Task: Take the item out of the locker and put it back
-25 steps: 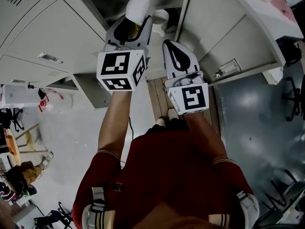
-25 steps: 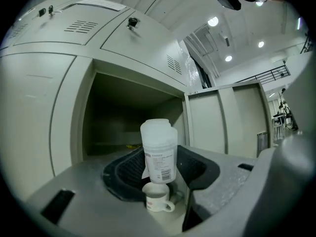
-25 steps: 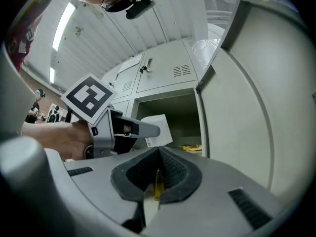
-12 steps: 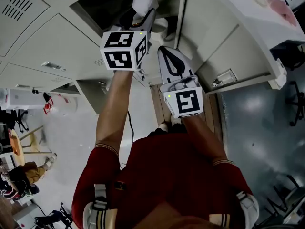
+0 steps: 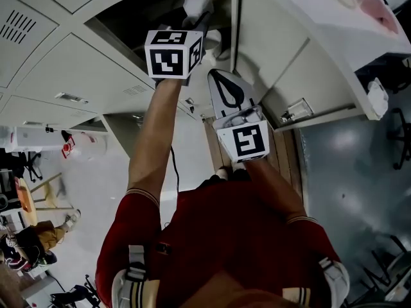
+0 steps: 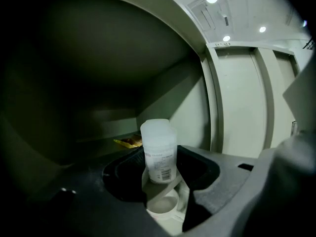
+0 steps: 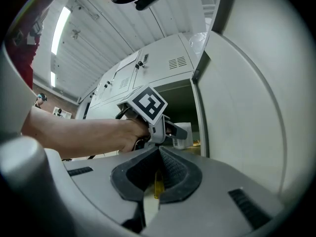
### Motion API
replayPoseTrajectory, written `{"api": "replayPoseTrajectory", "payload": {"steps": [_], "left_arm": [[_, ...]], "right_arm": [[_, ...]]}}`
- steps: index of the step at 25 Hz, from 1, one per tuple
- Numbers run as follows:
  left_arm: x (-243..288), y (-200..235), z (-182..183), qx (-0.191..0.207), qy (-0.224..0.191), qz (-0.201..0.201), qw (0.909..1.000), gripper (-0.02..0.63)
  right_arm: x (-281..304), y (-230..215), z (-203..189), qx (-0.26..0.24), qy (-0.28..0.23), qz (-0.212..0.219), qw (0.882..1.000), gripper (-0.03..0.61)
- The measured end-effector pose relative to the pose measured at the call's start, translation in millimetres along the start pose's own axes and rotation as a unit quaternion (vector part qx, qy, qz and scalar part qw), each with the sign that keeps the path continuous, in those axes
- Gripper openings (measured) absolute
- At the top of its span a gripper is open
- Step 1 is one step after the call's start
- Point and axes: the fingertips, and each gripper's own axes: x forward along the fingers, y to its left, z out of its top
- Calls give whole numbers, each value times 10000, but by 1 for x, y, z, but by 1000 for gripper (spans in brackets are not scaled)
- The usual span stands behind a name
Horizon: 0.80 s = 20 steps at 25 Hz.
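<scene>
Currently white jar clamped upright in left tongs, at locker mouth.

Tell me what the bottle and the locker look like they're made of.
Bottle: likely plastic, with a frosted, translucent white body, a matte surface and a printed label that looks like paper. Locker: probably painted sheet metal, pale grey, with a smooth satin finish, flat thin walls and folded edges.

Workplace locker area, grey metal lockers

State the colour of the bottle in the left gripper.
The bottle is translucent white with a printed label; clearest in left gripper view.
</scene>
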Motion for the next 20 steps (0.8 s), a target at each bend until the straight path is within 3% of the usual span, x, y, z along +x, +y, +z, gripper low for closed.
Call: {"api": "replayPoseTrajectory", "payload": {"steps": [12,20], "left_arm": [[26,3,-1,-77,442,26,9990,207],[20,6,0,-30,296,152,9994,235]], "right_arm": [[1,1,-1,-36,-12,190,9998,-3],[-3,4,-6,36,50,247,9997,-2]]}}
